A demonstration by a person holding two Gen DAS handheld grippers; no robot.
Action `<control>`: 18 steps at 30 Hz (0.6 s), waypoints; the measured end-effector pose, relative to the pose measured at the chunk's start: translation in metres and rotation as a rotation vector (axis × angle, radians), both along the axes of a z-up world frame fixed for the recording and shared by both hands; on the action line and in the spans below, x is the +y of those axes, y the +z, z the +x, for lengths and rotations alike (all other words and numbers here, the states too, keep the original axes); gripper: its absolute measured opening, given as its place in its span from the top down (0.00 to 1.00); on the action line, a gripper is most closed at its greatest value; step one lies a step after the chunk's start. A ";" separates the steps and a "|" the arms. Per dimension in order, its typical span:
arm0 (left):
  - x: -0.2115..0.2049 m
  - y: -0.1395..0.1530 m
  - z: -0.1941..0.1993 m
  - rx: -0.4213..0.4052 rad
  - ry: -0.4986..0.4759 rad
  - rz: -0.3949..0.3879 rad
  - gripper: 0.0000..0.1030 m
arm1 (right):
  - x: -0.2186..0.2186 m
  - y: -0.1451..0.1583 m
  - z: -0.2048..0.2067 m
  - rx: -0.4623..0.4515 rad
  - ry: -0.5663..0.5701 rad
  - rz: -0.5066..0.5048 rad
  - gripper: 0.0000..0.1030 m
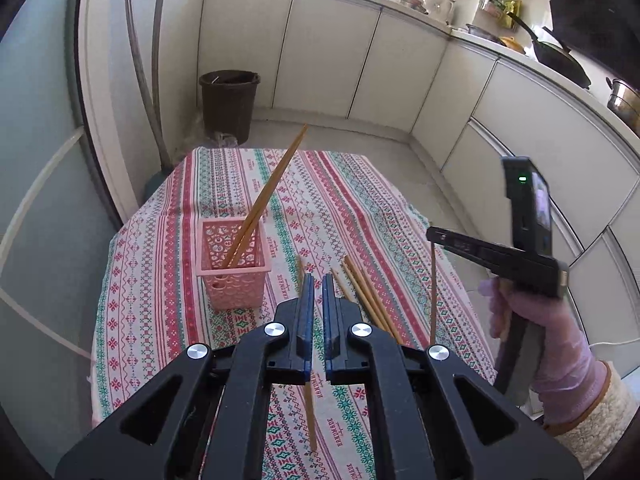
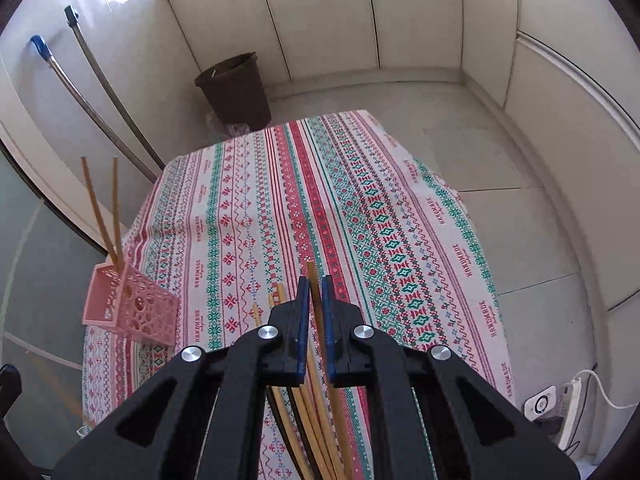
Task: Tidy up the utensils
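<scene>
Right gripper (image 2: 316, 292) pinches one chopstick (image 2: 314, 280); left gripper (image 1: 316, 288) pinches another chopstick (image 1: 310, 420). Thin sticks could slip, missing the pink basket (image 2: 132, 304) at lower left.

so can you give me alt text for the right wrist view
The right hand-held gripper is shut on a single wooden chopstick above a patterned tablecloth, with more loose chopsticks lying beneath it. At left, a pink basket holds two upright chopsticks; a brown bin stands beyond the table.
</scene>
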State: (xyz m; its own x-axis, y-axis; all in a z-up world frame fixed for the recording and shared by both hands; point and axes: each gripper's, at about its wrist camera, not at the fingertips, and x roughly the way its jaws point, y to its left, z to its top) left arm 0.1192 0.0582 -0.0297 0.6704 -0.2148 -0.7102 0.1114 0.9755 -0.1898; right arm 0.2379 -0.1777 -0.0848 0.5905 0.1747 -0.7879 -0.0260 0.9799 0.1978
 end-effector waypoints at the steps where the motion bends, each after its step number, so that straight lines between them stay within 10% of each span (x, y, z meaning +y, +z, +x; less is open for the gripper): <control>1: -0.001 0.002 -0.002 -0.008 -0.005 0.002 0.98 | -0.002 0.007 -0.006 -0.014 0.002 0.010 0.94; 9: -0.006 0.003 0.000 0.032 -0.039 0.000 1.00 | -0.022 0.055 -0.047 -0.106 0.015 0.063 0.94; 15: -0.014 -0.103 0.053 0.359 0.024 0.073 0.90 | -0.026 0.071 -0.050 -0.144 0.022 0.116 0.94; 18: -0.021 -0.137 0.066 0.394 0.038 0.110 0.77 | -0.027 0.076 -0.050 -0.150 0.028 0.149 0.95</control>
